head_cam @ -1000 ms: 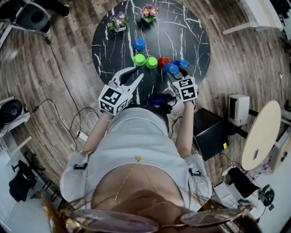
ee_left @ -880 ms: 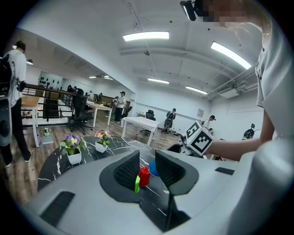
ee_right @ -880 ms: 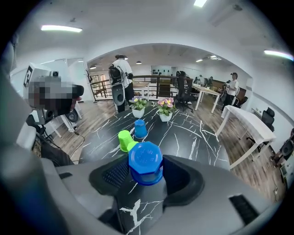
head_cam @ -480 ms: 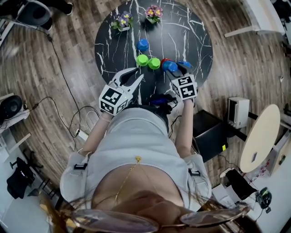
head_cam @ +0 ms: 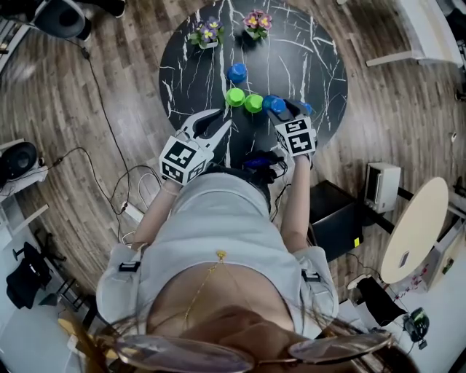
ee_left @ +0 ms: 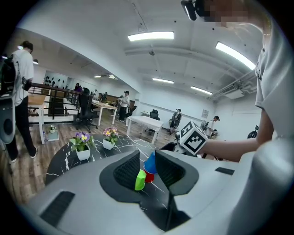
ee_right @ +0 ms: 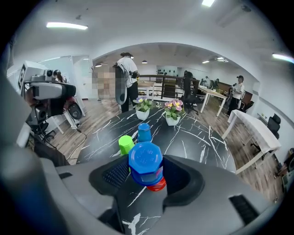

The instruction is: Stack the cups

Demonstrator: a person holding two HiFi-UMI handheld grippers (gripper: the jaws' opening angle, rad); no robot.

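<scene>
Holding blue cup [ee_right: 145, 161] over red cup [ee_right: 159, 185], right tool [ee_right: 148, 175]

Round black marble table [head_cam: 191, 80], purple-flowered pot [head_cam: 208, 34] and pink-flowered pot [head_cam: 257, 22] at its far edge, wooden floor [head_cam: 65, 109]

Right gripper [head_cam: 285, 109] brought its blue cup [ee_right: 145, 163] over the red cup [ee_right: 159, 185].

Seemingly, blue cup [ee_right: 145, 160] caps red cup [ee_right: 157, 184].
</scene>
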